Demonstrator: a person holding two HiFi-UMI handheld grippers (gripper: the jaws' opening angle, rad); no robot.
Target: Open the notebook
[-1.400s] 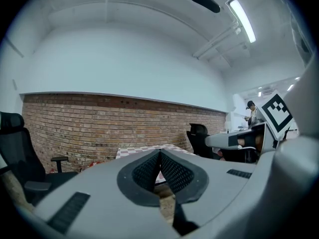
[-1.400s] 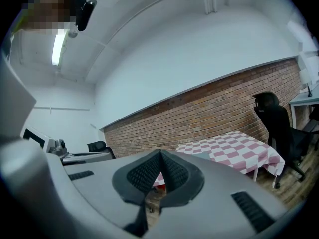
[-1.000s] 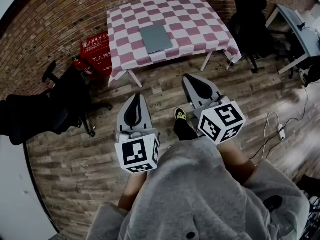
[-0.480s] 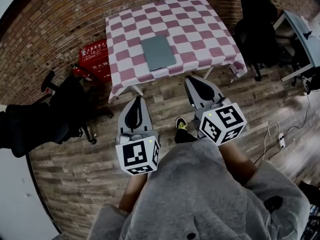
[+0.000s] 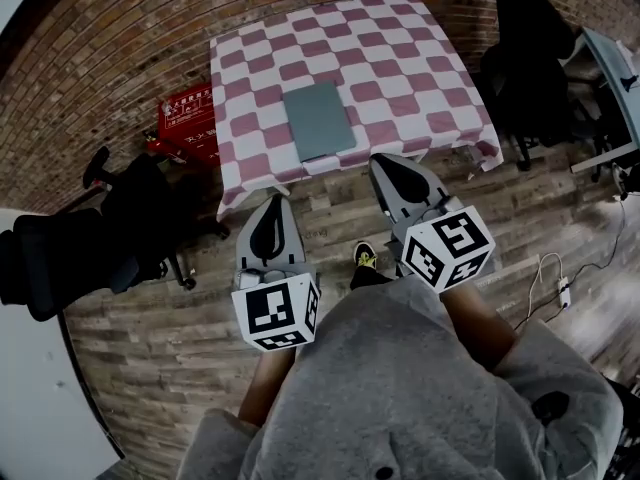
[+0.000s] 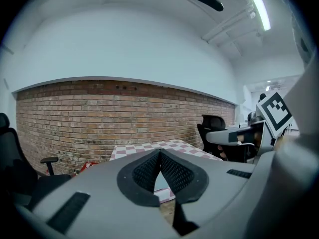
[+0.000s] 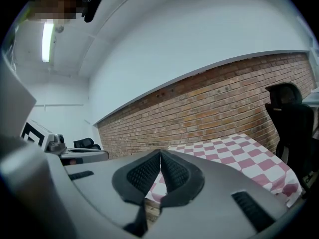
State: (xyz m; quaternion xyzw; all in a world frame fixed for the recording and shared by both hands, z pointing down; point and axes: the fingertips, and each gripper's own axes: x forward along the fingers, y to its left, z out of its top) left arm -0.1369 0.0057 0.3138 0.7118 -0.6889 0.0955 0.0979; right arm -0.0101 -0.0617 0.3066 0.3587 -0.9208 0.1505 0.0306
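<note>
- The notebook (image 5: pixel 319 120), grey and closed, lies flat on the surface (image 5: pixel 400 58), toward the near edge and a little left of the middle
- The surface wears a pink and white checked cloth (image 5: pixel 440 118) that hangs over its edges; it stands against a brick wall (image 5: pixel 100 58) on a wooden plank floor (image 5: pixel 150 348)
- Left hand-held gripper (image 5: pixel 272 203): its jaws are pressed together with nothing between them, plain in the left gripper view (image 6: pixel 159 153), where only the cloth shows past the tips; in the head view it is held over the floor, short of the surface's near edge
- Right hand-held gripper (image 5: pixel 385 163): its jaws are likewise closed on nothing, as the right gripper view (image 7: pixel 160 154) shows; in the head view its tip sits against the hanging edge of the cloth, to the right of the notebook and not touching it
- Both point toward the surface, side by side and well apart
- A red box (image 5: pixel 190 118) sits on the floor left of the surface, with a black chair (image 5: pixel 130 218) nearer still
- Another black chair (image 5: pixel 530 58) stands to the right
- A shoe (image 5: pixel 364 258) shows between the two hand-held grippers, above a grey sweatshirt (image 5: pixel 400 388)
</note>
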